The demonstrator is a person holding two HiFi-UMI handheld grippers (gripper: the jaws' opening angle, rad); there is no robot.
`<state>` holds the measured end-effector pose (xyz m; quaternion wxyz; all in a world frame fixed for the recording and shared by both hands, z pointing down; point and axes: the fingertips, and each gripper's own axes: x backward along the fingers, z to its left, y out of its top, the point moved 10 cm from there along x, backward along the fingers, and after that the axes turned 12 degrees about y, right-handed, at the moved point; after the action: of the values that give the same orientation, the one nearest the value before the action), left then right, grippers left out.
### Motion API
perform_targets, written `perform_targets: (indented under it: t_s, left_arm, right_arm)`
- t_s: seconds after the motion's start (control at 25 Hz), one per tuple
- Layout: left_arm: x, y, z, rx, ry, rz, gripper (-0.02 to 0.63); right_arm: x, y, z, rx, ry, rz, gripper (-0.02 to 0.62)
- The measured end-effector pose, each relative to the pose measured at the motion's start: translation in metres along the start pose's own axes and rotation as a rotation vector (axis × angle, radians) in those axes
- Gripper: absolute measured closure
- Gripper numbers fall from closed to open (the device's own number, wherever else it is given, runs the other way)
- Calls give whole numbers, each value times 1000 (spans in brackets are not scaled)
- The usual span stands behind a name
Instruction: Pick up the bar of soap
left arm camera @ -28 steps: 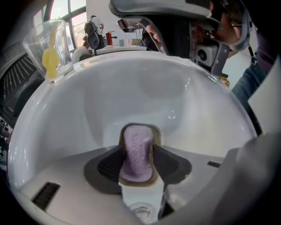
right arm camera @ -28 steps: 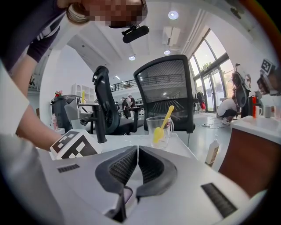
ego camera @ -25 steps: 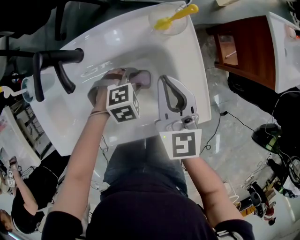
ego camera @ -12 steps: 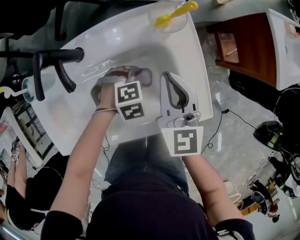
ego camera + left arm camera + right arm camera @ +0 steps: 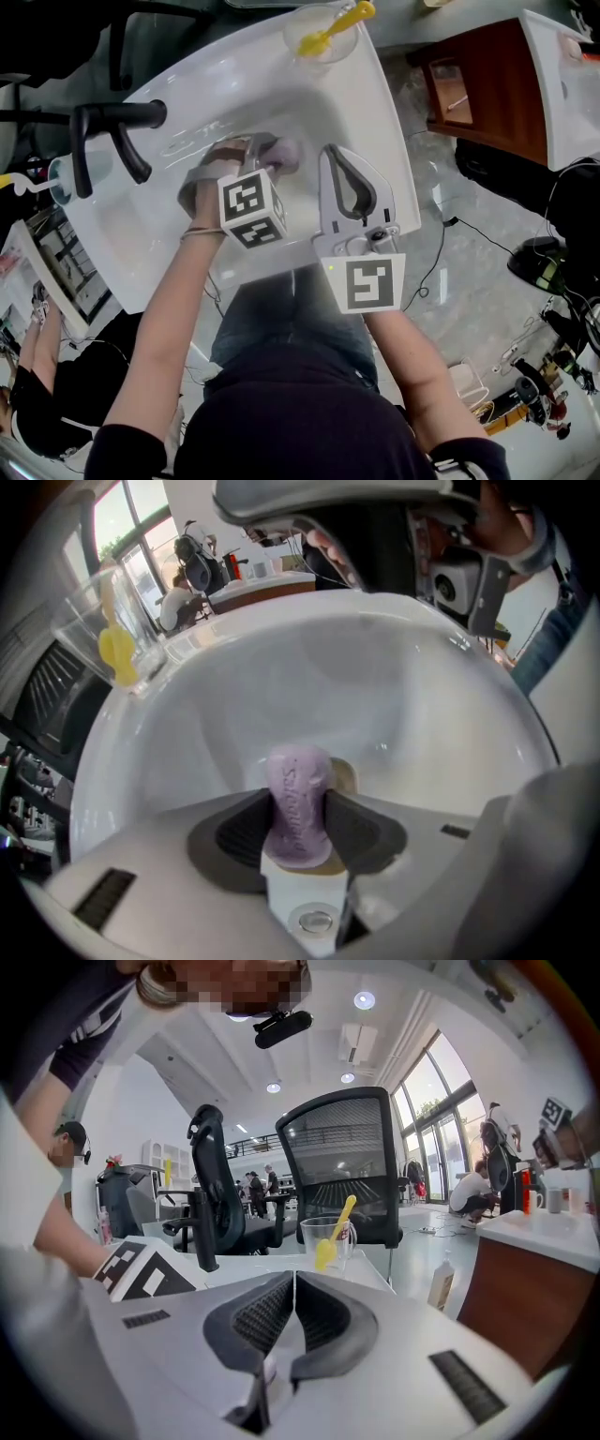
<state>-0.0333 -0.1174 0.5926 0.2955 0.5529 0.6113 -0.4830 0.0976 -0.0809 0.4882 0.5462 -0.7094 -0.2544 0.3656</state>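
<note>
White sink [image 5: 281, 667]; only its own view shows left claw [image 5: 297, 825] closing, pinching soap [image 5: 298, 785].

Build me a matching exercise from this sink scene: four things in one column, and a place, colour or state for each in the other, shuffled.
Things:
1. bar of soap
2. right gripper
3. glass cup
4. faucet

Descriptions:
A. black
B. jaws together, nothing between them
C. purple, between the jaws of the left gripper
D. on a corner of the sink, with a yellow utensil inside

Pairs: 1-C, 2-B, 3-D, 4-A.

The left gripper's jaws have just been closing, with the bar of soap between them.
</note>
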Motion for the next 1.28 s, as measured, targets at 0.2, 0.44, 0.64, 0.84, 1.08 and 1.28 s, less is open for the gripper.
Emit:
perform_targets:
  t_s: [0.2,0.44,0.64,0.84,1.08,1.28]
  left_arm:
    - [33,6,11,56,128,-72,426]
    - [83,15,21,145,270,-152,426]
    - [122,19,23,239,367,-218,426]
    - [158,23,21,308,459,-277,426]
    - [201,27,20,402,570,-357,426]
    - [234,28,22,503,661,-437,426]
  right_arm:
    - [8,13,1,13,-15,-24,577]
    - [21,34,5,39,-30,-59,577]
    - [33,57,13,58,-41,-100,577]
    - [48,77,22,100,-37,-131,577]
    - [64,105,31,148,-47,-179,577]
    - [74,129,38,207,-47,-226,577]
